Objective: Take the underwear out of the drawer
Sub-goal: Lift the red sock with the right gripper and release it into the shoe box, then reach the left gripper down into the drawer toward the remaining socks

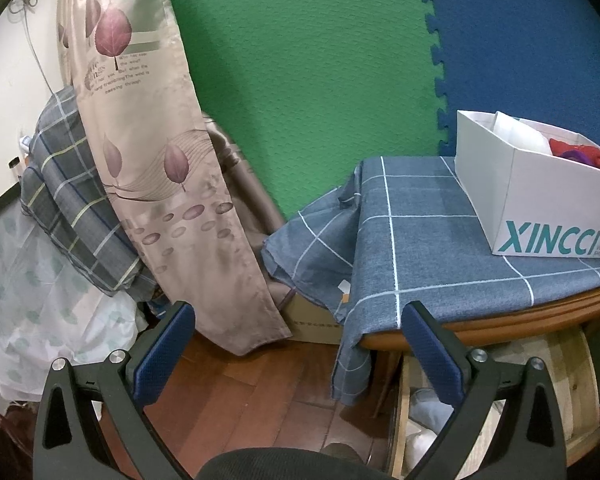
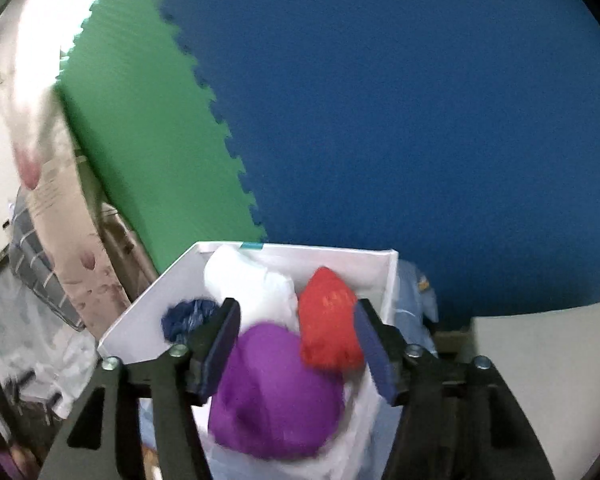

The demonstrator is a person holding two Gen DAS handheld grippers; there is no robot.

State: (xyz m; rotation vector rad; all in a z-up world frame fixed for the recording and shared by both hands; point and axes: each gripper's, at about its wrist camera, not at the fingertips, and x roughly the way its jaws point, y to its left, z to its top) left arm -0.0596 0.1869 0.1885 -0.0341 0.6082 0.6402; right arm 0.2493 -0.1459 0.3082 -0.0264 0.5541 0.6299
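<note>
A white XINCCI shoebox (image 1: 540,208) stands on a table under a blue checked cloth (image 1: 420,220); it also shows in the right wrist view (image 2: 148,312). It holds rolled pieces of underwear: purple (image 2: 276,392), red (image 2: 330,320), white (image 2: 248,284) and dark blue (image 2: 186,318). My right gripper (image 2: 296,340) is open right above the box, its jaws either side of the purple and red rolls. My left gripper (image 1: 300,344) is open and empty beside the table's left edge. An open wooden drawer (image 1: 420,420) with pale cloth inside shows under the table.
A leaf-print curtain (image 1: 156,160) hangs at the left, with folded plaid bedding (image 1: 68,200) behind it. Green and blue foam mats (image 1: 300,60) cover the wall. A cardboard box (image 1: 316,320) sits on the wooden floor (image 1: 240,392).
</note>
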